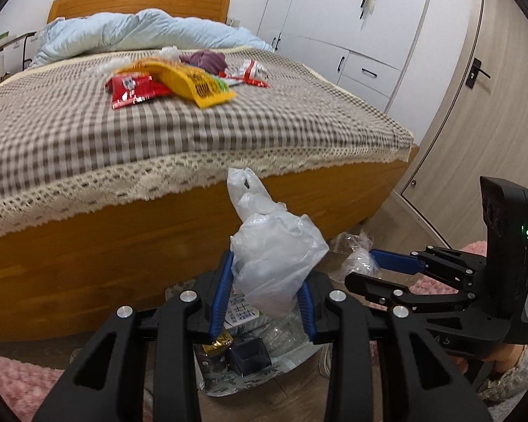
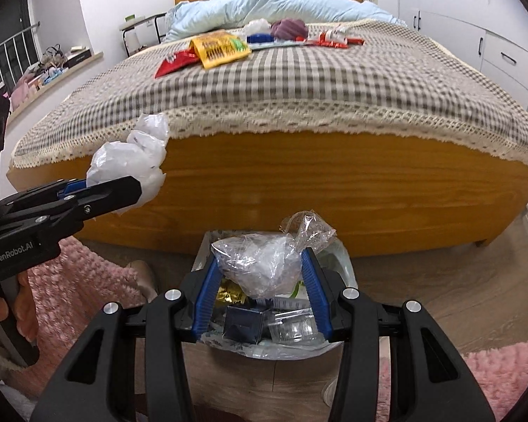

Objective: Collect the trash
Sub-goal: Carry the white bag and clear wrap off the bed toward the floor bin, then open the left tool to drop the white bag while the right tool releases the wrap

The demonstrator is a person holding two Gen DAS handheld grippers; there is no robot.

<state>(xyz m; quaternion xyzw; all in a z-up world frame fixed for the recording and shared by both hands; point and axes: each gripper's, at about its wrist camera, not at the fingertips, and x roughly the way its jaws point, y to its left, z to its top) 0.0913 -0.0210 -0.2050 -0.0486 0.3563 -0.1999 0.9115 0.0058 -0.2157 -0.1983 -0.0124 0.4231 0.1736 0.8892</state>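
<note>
Bedroom setting: a wooden bed [image 1: 123, 246] with a checked cover [image 1: 88, 130] stands over a wood floor with a pink rug [image 1: 14, 379].

Left wrist view: the left gripper [image 1: 264, 281] has its jaws pinching a crumpled white plastic bag [image 1: 274, 256], which sticks up between the blue pads. Below the jaws sits a lined trash bin [image 1: 264, 376] holding a dark box, a gold wrapper and a printed carton; the print is too blurred to read. To the right, the right gripper [image 1: 366, 267] carries a clear crumpled wrapper [image 1: 355, 260]. On the bed lie a yellow packet [image 1: 193, 84], a red packet [image 1: 133, 91], a purple cloth [image 1: 207, 59] and a red-and-white wrapper [image 1: 250, 74]. Only this view shows the white wardrobe [image 1: 334, 17] and the door [image 1: 475, 105].

Right wrist view: the right gripper [image 2: 264, 270] has its jaws pinching the clear wrapper [image 2: 267, 263] directly above the trash bin [image 2: 341, 256]. At left, the left gripper [image 2: 137, 183] holds the white plastic bag [image 2: 137, 154] in front of the footboard; its body reads "GenRobot.AI". Only this view shows a hand [image 2: 3, 313] on the handle and a cluttered windowsill [image 2: 52, 63].
</note>
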